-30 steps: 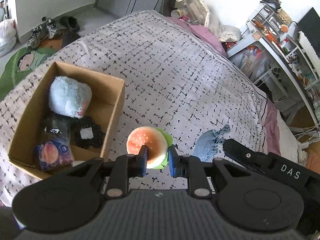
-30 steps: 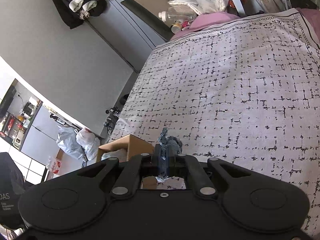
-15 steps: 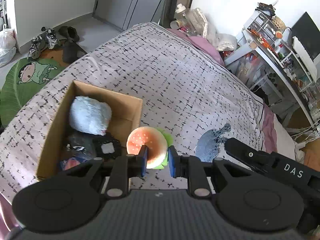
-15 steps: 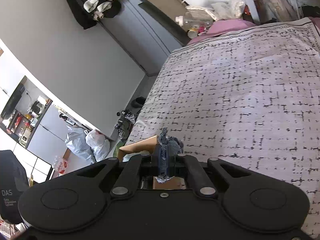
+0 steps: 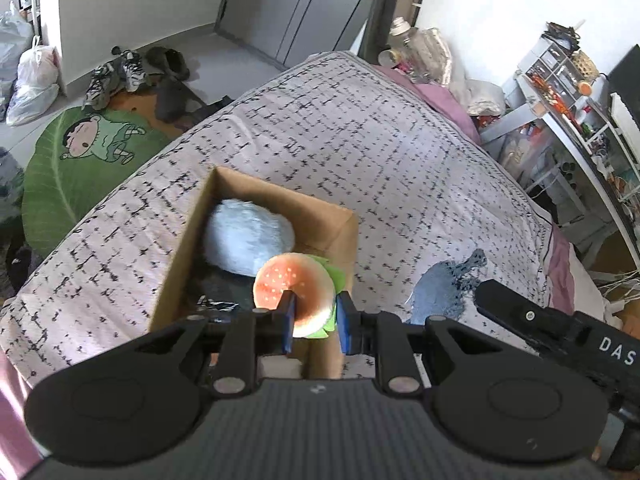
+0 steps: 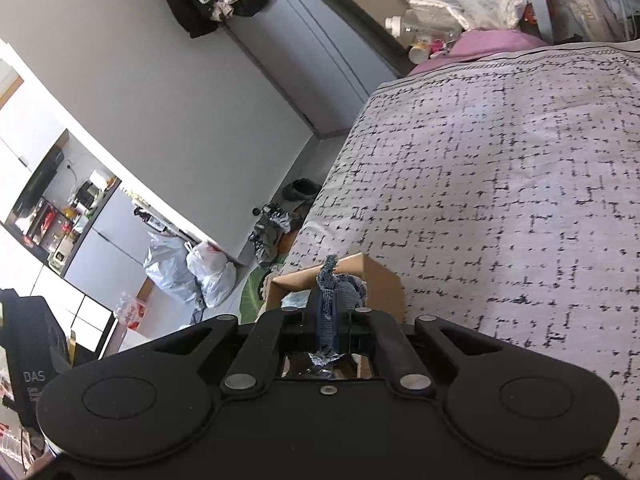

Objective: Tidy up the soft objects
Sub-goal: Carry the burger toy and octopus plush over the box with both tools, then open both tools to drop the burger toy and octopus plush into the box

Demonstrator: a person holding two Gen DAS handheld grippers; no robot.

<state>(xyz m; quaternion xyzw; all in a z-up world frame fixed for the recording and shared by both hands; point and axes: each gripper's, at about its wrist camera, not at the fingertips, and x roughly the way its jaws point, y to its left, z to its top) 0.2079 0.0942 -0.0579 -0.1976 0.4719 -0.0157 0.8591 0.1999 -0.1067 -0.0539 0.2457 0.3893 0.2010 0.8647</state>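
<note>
In the left wrist view, a soft burger toy [image 5: 294, 290] is being pinched between the blue pads of the left gripper [image 5: 314, 328], the jaws drawn in against its sides with its sesame bun facing the camera and green lettuce showing at its right edge. The toy is being held over the near right part of an open cardboard box [image 5: 342, 236] that is resting on the bed [image 5: 380, 152], which is covered by a pale quilt with a black dashed pattern. Inside the box, a fluffy light-blue plush [image 5: 248, 240] is lying toward the far end, with dark items beneath and in front of it that are too shadowed to be told apart. To the right of the box, a blue-grey knitted toy [image 5: 444, 288] is seen hanging above the quilt, with the black body of the right gripper [image 5: 540, 320] reaching toward it from the lower right. A green leaf-shaped rug [image 5: 80, 160] with a cartoon figure is lying on the floor beyond the bed, with shoes [image 5: 116, 76] beside it.

In the right wrist view, the right gripper [image 6: 329, 322] is pressed together on a strip of the blue-grey knitted toy [image 6: 334, 292], whose bulk is bunched just ahead of the fingertips. The cardboard box [image 6: 380, 280] is seen directly beyond and below the toy, on the bed [image 6: 500, 180] near its edge. White plastic bags [image 6: 192, 276] are lying on the floor at the left.
</note>
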